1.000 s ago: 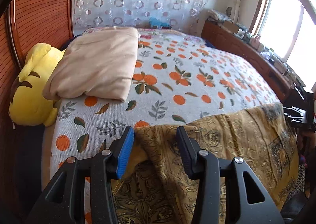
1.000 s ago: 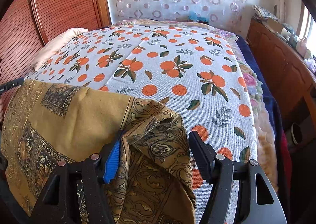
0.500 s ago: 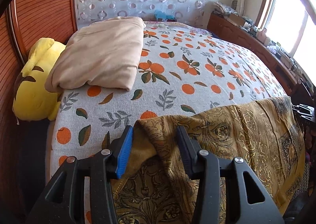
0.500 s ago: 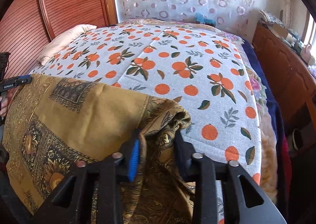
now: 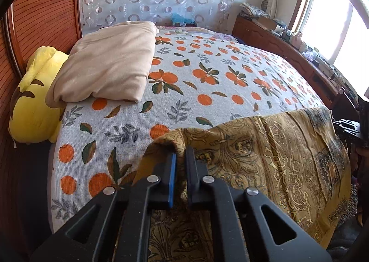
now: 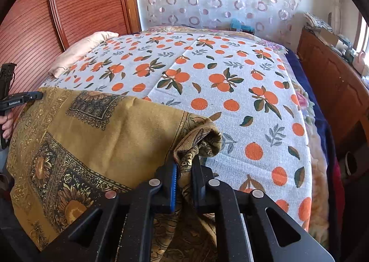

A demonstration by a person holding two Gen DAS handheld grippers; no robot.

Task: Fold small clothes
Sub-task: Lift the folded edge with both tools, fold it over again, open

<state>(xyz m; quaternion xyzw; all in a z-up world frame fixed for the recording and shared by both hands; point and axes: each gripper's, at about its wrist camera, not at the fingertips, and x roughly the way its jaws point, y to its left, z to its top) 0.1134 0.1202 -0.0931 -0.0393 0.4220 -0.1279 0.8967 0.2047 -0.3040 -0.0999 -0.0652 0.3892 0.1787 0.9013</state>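
The left gripper [image 5: 181,158] has its fingers pinched on a bunched corner of the mustard patterned cloth [image 5: 265,146]; the right gripper [image 6: 185,165] clamps the opposite corner. The cloth drapes over the near edge of the bed [image 6: 207,72], spread between both. Farther off at 10 o'clock lie a beige pillow [image 5: 110,63] and a yellow plush toy [image 5: 32,105].

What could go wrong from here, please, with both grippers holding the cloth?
The left gripper and right gripper each pinch only a small bunched corner of the cloth, so a corner might slip out if pulled. Much of the cloth hangs over the near edge of the bed, so it could slide off. The bunched corners may also leave the fold uneven.
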